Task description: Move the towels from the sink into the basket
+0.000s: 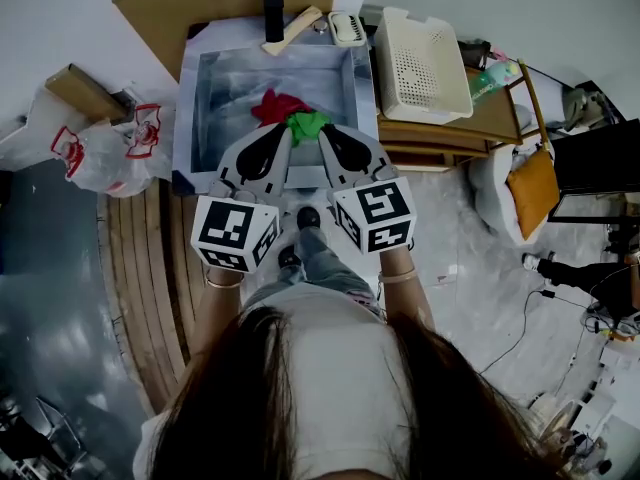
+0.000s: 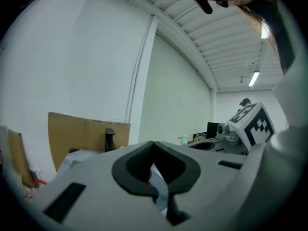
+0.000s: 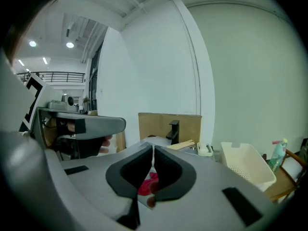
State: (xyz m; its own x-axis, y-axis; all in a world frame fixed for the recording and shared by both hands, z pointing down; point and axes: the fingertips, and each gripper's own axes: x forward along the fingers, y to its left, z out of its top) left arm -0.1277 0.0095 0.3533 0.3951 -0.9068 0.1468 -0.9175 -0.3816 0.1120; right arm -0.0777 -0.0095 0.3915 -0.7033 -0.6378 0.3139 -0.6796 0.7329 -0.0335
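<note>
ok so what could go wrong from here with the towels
1. The left gripper and right gripper are both shut and empty; unopened, they would likely just shove the towels.
2. The red towel and green towel lie bunched together in the sink, so lifting one may drag the other and drop it short of the basket.

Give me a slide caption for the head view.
Left gripper and right gripper, both shut, hover near a red towel and green towel in the sink; white basket sits beside it.
</note>
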